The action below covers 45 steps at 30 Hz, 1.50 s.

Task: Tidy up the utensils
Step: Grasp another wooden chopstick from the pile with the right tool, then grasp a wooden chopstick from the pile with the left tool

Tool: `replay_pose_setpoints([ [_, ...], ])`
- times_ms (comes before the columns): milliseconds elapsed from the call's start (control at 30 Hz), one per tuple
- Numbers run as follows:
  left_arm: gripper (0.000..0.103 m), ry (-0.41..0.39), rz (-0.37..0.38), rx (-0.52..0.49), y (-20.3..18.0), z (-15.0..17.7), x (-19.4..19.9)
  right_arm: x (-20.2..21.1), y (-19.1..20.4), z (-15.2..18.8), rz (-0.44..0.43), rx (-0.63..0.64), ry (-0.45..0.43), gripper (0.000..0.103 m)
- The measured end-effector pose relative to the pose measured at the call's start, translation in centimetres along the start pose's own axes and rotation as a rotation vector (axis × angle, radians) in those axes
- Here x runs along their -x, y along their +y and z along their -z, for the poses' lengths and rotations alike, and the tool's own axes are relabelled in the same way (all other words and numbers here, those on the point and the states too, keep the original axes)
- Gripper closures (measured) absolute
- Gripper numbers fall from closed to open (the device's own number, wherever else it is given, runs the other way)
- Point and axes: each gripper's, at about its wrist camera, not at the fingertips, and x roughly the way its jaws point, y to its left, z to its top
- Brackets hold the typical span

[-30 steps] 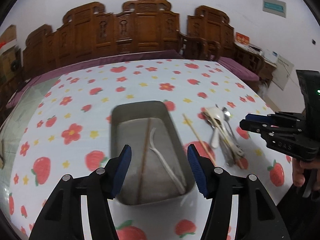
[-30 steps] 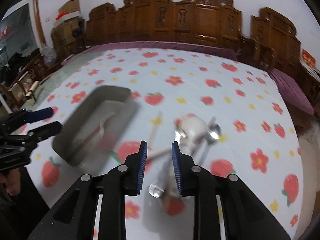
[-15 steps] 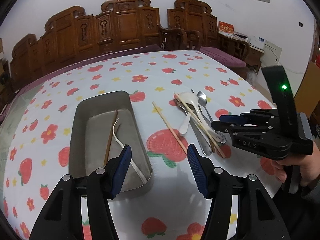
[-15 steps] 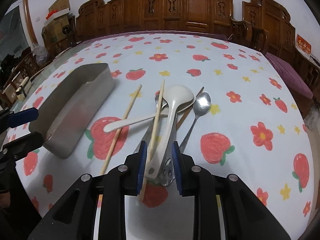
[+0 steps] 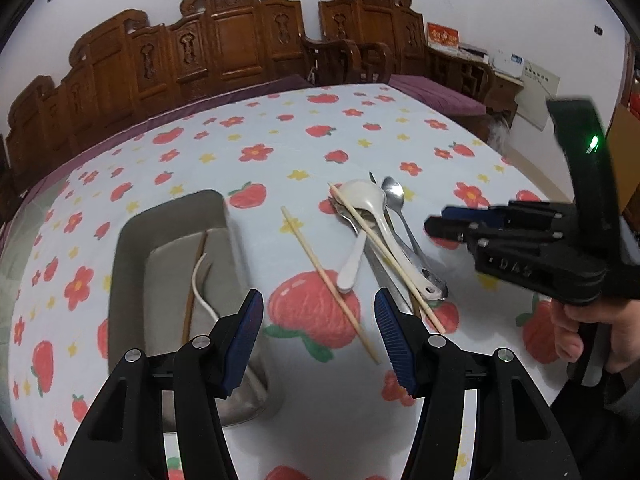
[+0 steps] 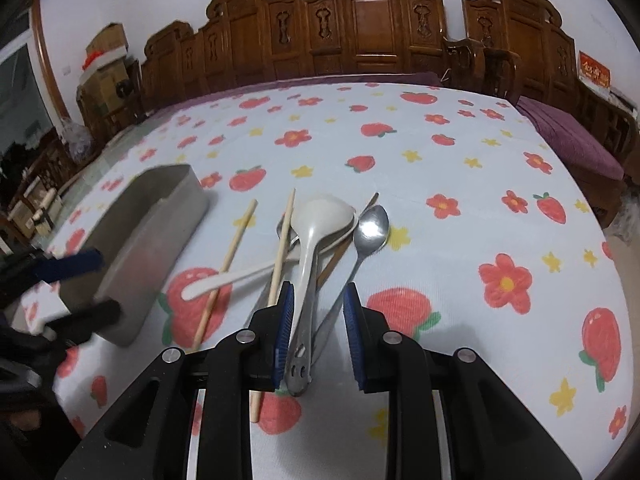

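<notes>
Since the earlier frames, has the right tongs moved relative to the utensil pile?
Yes. The right tongs has closed in on the pile, now straddling the white ladle handle.

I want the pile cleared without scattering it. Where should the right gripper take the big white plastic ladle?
Probably on the big white plastic ladle's straight handle near its holed end, from above. It lies on top of the pile, its handle running between the right gripper's open jaws; the wide bowl wouldn't fit.

A home living or dining room: carved wooden chairs (image 6: 368, 28) behind a table with a strawberry-print tablecloth (image 6: 460, 168).
</notes>
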Motion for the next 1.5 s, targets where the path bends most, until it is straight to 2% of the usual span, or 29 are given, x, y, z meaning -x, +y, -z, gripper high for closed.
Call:
replay_pose_setpoints([
  [200, 0.048, 0.025, 0.002, 0.014, -0.8, 1.1, -0.5, -1.0, 1.5, -0.1, -0.095, 0.048, 0.031, 0.076],
  [233, 0.048, 0.026, 0.002, 0.016, -0.9, 1.2, -0.5, -1.3, 1.7, 0.0, -0.098, 0.057, 0.041, 0.079],
  [500, 0.048, 0.031, 0.0, 0.017, -1.6, 2.6, -0.1, -4.0, 3.1, 0.3, -0.072, 0.129, 0.113, 0.088],
  [667, 0.048, 0.049, -0.007, 0.022, -1.8, 3.3, -0.4, -4.8, 4.0, 0.7, -0.048, 0.169, 0.138, 0.089],
  [767, 0.049, 0.055, -0.01, 0.027, -1.9, 3.5, -0.6, -4.7, 3.9, 0.7, -0.046, 0.17, 0.141, 0.09],
  [833, 0.05, 0.057, -0.011, 0.03, -2.0, 3.4, -0.8, -4.7, 3.8, 0.7, -0.041, 0.166, 0.144, 0.096],
  [900, 0.053, 0.056, -0.011, 0.032, -2.1, 3.4, -1.0, -4.5, 3.3, 0.6, -0.033, 0.145, 0.146, 0.097],
  [1200, 0.064, 0.068, -0.021, 0.023, -3.2, 2.8, -2.8, -1.8, 0.4, -0.7, -0.053, 0.011, 0.05, 0.097],
  [1500, 0.076, 0.114, -0.064, 0.003, -4.0, 2.9, -4.9, -1.4, 0.4, -0.9, -0.05, 0.007, 0.032, 0.097],
])
